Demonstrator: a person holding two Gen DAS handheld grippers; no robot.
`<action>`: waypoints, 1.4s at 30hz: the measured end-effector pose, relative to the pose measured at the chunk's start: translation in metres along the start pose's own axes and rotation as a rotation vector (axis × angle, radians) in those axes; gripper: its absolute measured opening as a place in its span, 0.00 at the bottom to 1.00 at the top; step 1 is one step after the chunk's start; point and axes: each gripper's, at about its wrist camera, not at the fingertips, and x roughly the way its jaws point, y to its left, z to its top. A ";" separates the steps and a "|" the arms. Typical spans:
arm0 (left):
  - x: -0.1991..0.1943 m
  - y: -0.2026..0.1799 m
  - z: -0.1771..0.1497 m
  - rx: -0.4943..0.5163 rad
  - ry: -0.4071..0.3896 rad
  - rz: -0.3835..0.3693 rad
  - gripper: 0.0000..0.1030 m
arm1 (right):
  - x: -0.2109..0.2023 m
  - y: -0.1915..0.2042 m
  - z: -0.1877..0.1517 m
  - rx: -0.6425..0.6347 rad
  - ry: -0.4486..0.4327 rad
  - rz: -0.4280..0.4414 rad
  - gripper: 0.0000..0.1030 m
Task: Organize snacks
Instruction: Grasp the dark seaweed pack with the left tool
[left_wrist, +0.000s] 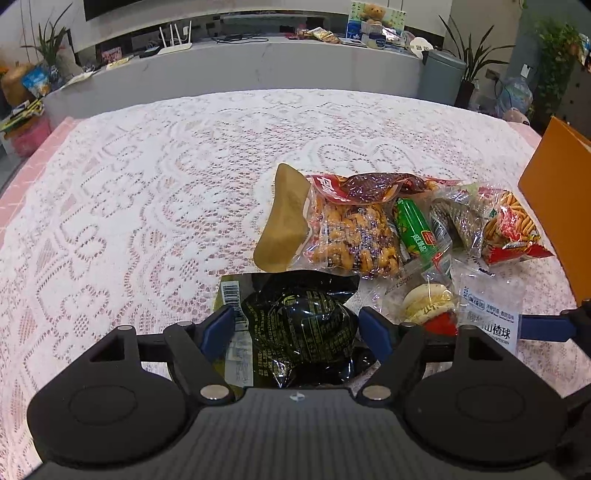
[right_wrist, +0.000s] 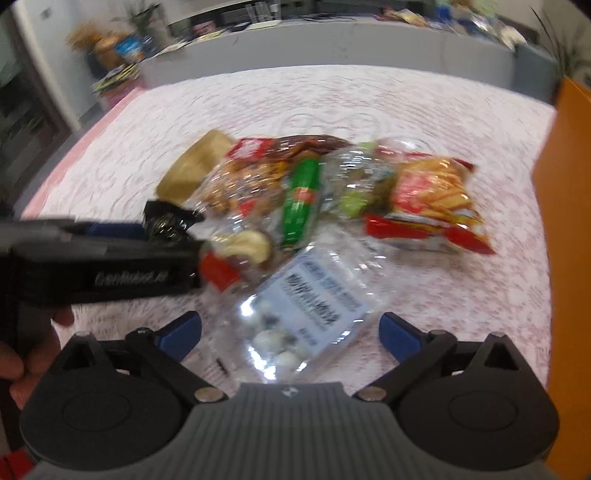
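Left gripper (left_wrist: 297, 328) spread astride glossy black foil packet (left_wrist: 306, 332); pads seemingly not pressing. Right gripper (right_wrist: 290, 332) spread over clear pouch of white balls (right_wrist: 295, 325). Next: close, lift.

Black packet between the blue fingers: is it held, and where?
Cannot be told: the black packet lies inside the left gripper, wide jaws flanking its sides.

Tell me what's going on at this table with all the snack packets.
A person is sorting a pile of snacks on a lace tablecloth with a handheld gripper in each hand. The left gripper has its jaws wide around a black packet, with no firm squeeze visible. The right gripper hovers open over a clear bag of white balls. The green sausage, the twisted crackers and the other packets lie untouched beside an orange box.
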 end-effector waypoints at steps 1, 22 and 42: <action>0.000 0.000 0.000 0.001 0.001 0.001 0.86 | 0.002 0.006 -0.001 -0.030 -0.002 -0.022 0.97; -0.027 -0.008 -0.004 0.211 -0.090 -0.099 0.79 | -0.025 -0.031 -0.010 0.011 0.059 -0.157 0.97; -0.015 -0.023 -0.012 0.402 -0.103 -0.080 0.78 | -0.020 -0.050 -0.001 0.156 0.053 -0.064 0.97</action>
